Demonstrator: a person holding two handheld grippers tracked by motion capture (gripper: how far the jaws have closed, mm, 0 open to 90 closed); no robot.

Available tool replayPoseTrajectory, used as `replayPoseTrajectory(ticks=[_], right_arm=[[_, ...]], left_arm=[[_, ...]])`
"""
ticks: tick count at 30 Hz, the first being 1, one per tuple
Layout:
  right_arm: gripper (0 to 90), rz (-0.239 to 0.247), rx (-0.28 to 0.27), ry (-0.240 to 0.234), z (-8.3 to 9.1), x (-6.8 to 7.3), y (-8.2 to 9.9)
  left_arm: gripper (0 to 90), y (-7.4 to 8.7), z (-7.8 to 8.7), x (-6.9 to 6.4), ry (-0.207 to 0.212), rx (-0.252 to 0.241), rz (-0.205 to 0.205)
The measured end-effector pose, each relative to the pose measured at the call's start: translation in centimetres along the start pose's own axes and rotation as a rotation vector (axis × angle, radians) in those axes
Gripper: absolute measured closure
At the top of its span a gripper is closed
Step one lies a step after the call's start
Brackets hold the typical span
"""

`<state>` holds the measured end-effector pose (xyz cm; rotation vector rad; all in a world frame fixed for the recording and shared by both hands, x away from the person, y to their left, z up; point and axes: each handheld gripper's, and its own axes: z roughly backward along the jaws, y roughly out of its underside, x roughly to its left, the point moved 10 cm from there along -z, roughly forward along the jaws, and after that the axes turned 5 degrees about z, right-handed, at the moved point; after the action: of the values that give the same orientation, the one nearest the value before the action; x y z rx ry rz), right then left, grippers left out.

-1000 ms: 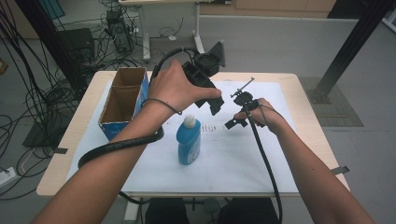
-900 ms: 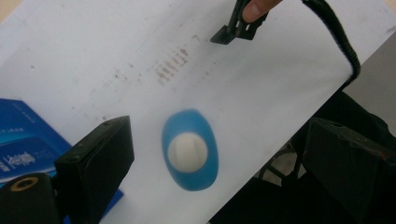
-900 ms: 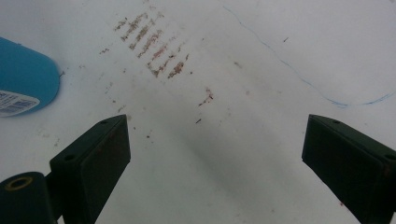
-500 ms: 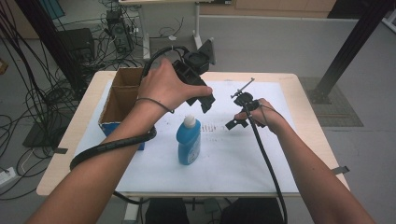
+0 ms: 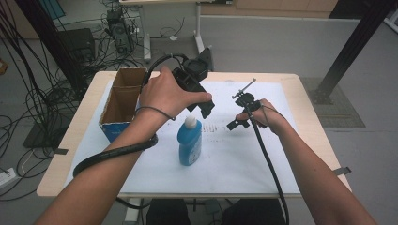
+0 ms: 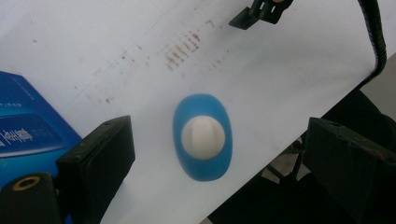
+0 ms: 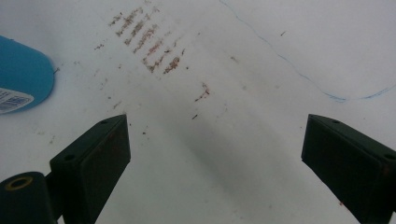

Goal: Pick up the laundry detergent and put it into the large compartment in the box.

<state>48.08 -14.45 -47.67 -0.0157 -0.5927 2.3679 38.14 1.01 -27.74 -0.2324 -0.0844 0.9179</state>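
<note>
Left gripper hangs just above the blue bottle, jaws spread wide with nothing between them, pads clear of everything. Seen along its own jaws in the left gripper view, the bottle sits straight below and roughly centred in the gap, white cap facing the camera. That reads as lining up for a grab from above, likely at the cap or neck; no contact yet.

Bottle stands upright on the white paper sheet, long axis vertical, cap pointing up at the gripper. Its body is an oval from above, and the flat broad face looks toward the person's edge of the table in the high view. Jaws sit either side of that oval, though which axis they will close across is hard to call.

Right gripper is right of the bottle, well apart from it, low over the sheet, jaws also wide and holding nothing. Its own view shows bare paper with brown smudge marks between the jaws and a slice of the bottle at the far left. Probably parked out of the way, or waiting to steady.

Cardboard box, open on top, stands left of the bottle and behind it, near but not touching. Likely drop spot, only a guess.
</note>
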Motion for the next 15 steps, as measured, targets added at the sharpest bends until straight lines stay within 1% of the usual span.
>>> replayPoseTrajectory(ticks=[2,3,8,11,15], right_arm=[[7.6,-0.002,-0.001,-0.002,0.0,0.0,0.0],[7.6,0.001,-0.002,-0.001,0.0,0.0,0.0],[7.6,0.001,-0.005,-0.003,0.0,0.2,-0.1],[7.6,-0.001,-0.003,-0.003,0.0,0.2,0.0],[7.6,-0.006,-0.001,-0.004,-0.1,0.2,0.1]], left_arm=[[9.6,0.0,-0.2,0.0,0.0,-0.003,0.005],[9.6,0.1,-0.3,0.0,-0.003,-0.006,0.014],[9.6,0.2,-0.7,0.2,-0.01,-0.007,0.016],[9.6,0.3,-1.0,0.2,-0.017,-0.013,0.028],[9.6,0.7,-1.7,0.5,-0.022,0.003,0.027]])
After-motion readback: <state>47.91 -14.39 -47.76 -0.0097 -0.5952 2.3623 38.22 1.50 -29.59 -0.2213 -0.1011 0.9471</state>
